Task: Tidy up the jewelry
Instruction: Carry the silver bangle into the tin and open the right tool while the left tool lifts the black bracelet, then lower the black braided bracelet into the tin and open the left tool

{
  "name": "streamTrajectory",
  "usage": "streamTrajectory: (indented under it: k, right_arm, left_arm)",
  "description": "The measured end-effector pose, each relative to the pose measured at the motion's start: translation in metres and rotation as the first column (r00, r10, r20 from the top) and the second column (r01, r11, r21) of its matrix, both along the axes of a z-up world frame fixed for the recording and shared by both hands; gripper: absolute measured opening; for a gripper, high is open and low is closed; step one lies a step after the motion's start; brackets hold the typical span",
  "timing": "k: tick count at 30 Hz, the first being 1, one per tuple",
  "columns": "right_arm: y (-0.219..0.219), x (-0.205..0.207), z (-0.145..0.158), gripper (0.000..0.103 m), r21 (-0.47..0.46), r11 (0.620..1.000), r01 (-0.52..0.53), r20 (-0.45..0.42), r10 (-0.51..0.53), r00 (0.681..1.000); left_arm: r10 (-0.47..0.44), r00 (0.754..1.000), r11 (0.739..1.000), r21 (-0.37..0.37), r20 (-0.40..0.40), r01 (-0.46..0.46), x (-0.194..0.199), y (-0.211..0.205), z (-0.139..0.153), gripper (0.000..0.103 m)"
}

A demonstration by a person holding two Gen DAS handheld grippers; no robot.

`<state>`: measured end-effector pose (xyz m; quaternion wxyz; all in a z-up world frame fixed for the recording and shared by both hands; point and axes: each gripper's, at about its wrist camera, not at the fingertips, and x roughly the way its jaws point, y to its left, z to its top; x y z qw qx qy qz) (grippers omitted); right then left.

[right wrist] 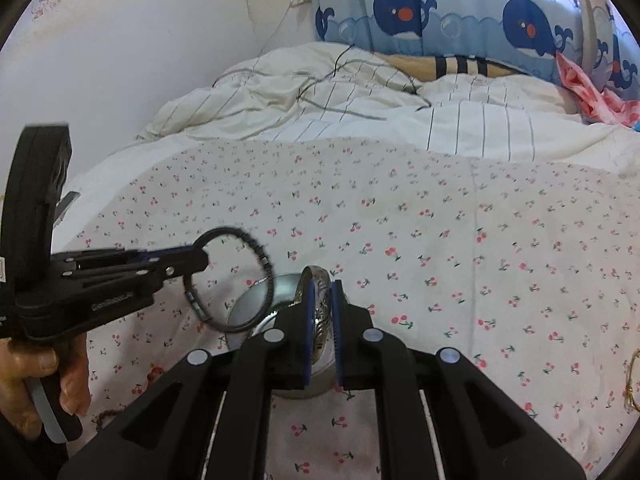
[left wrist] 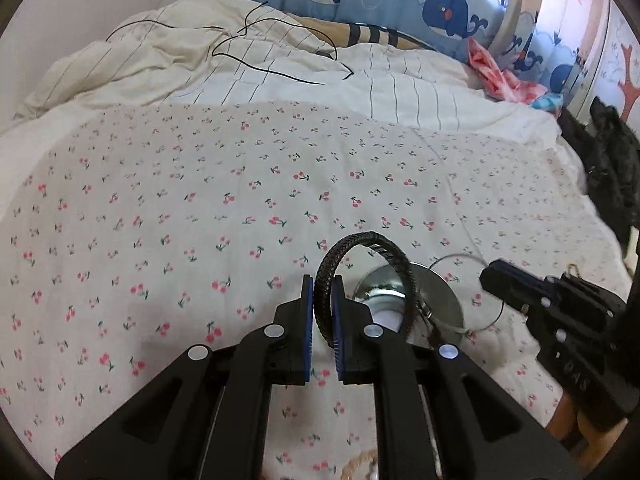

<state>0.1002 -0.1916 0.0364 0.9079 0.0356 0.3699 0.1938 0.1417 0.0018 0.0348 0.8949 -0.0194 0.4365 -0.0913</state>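
Note:
My left gripper is shut on a black braided bracelet and holds it upright above a round silver metal dish on the cherry-print bedsheet. In the right wrist view the left gripper shows at the left with the black bracelet hanging over the dish. My right gripper is shut on a silver patterned bangle just above the dish. In the left wrist view the right gripper shows at the right beside the dish, near a thin wire hoop.
The bed carries a cherry-print sheet and a rumpled striped duvet with a black cable behind. A whale-print curtain hangs at the back. A gold chain lies at the right edge. Brown beads lie near the left hand.

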Motion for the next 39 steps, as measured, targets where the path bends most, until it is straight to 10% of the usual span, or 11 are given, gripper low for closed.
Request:
streamTrajectory:
  k: [4, 9, 18, 33, 39]
  right_arm:
    - [0.008, 0.004, -0.016, 0.012, -0.029, 0.999, -0.017, -0.046, 0.016, 0.999]
    - [0.005, -0.001, -0.017, 0.038, -0.032, 0.999, -0.001, -0.032, 0.0, 0.999]
    - [-0.025, -0.026, 0.017, 0.05, 0.081, 0.996, 0.038, 0.005, -0.039, 0.999]
    - [-0.026, -0.04, 0.018, 0.056, 0.163, 0.987, 0.002, -0.035, 0.004, 0.999]
    - [-0.027, -0.04, 0.017, 0.056, 0.179, 0.984, -0.004, -0.038, 0.011, 0.999]
  left_arm:
    - [-0.018, 1.0, 1.0, -0.019, -0.017, 0.018, 0.006, -0.003, -0.009, 0.012]
    - [-0.007, 0.999, 0.998, -0.066, -0.031, 0.005, 0.007, 0.001, -0.014, 0.051]
    - [0.001, 1.0, 0.994, -0.106, -0.021, -0.003, -0.013, 0.024, 0.0, 0.073]
    - [-0.012, 1.0, 0.989, 0.145, 0.007, 0.011, 0.007, 0.001, -0.032, 0.076]
    - [-0.153, 0.987, 0.977, 0.159, 0.04, 0.145, -0.008, -0.012, -0.015, 0.084]
